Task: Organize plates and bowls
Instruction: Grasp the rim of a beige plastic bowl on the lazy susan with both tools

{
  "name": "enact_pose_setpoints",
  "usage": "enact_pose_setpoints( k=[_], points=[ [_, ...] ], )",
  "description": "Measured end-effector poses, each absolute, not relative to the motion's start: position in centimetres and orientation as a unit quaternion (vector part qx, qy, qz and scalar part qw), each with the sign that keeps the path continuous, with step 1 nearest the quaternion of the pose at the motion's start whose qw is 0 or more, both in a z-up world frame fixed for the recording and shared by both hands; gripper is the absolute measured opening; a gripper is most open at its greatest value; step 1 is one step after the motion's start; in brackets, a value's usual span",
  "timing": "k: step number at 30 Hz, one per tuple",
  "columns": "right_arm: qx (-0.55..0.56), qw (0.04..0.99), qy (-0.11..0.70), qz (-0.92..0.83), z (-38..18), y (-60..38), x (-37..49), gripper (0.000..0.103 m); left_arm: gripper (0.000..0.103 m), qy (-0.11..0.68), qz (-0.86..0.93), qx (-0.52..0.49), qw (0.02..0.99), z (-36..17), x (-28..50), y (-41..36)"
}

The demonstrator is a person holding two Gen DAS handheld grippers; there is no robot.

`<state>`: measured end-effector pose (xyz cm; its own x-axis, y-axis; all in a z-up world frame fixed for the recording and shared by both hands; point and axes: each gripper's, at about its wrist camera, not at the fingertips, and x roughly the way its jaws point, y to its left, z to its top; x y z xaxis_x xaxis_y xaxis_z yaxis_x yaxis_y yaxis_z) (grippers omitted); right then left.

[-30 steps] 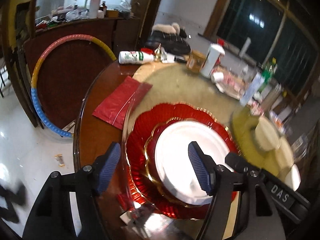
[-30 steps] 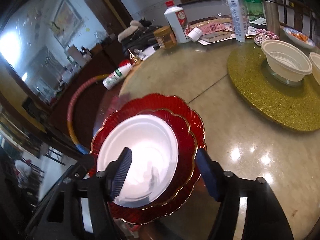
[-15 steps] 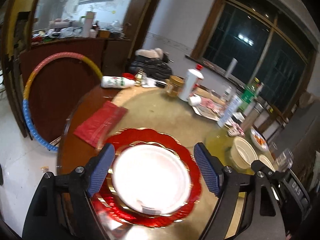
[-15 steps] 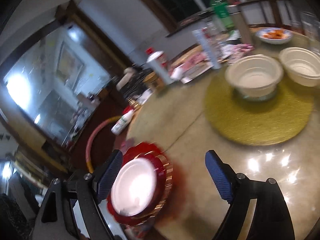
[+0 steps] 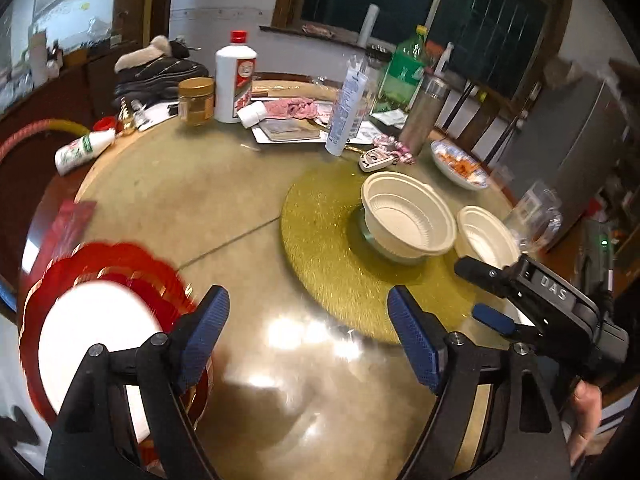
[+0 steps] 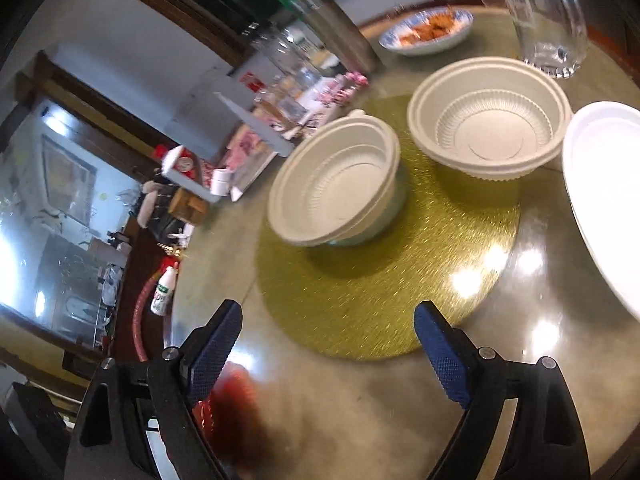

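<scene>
A white plate (image 5: 92, 336) lies stacked on red scalloped plates (image 5: 120, 264) at the table's near left. Two cream plastic bowls stand on a gold mat (image 5: 328, 256): one (image 5: 408, 216) in its middle, one (image 5: 486, 240) at its right edge. In the right wrist view these are the nearer bowl (image 6: 336, 192) and the farther bowl (image 6: 488, 128), with another white plate (image 6: 604, 200) at the right edge. My left gripper (image 5: 308, 332) is open and empty over the bare tabletop. My right gripper (image 6: 328, 344) is open and empty, pointing at the mat (image 6: 360, 300); its body shows in the left wrist view (image 5: 532, 300).
Clutter lines the far side: a white liquor bottle (image 5: 235, 80), a jar (image 5: 196, 100), a tube (image 5: 346, 108), a steel tumbler (image 5: 424, 116), a green bottle (image 5: 404, 72), keys (image 5: 376, 160), a dish of orange food (image 5: 456, 164). A clear glass jug (image 6: 548, 20) stands behind the bowls.
Both grippers have swung right, away from the red plate stack and toward the gold mat with the bowls. Both stay open and empty.
</scene>
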<state>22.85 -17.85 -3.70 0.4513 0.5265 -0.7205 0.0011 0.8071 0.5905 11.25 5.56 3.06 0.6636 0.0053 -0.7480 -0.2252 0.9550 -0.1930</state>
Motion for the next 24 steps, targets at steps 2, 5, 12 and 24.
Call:
enact_pose_setpoints(
  k=[2, 5, 12, 24],
  points=[
    [0.273, 0.806, 0.501, 0.156, -4.3, -18.4, 24.0, 0.089, 0.082, 0.413, 0.068, -0.133, 0.898, 2.7, 13.5, 4.8],
    [0.295, 0.802, 0.499, 0.145, -4.7, -19.4, 25.6, 0.089, 0.082, 0.435, 0.079, -0.137, 0.886, 1.5, 16.4, 4.1],
    [0.301, 0.796, 0.508, 0.133, -5.5, -18.9, 28.8, 0.085, 0.082, 0.466, 0.092, -0.175, 0.863, -0.8, 21.5, 2.8],
    [0.302, 0.787, 0.528, 0.103, -8.0, -19.2, 31.2, 0.061, 0.082, 0.483, 0.120, -0.176, 0.849, -3.9, 26.3, 1.4]
  ],
)
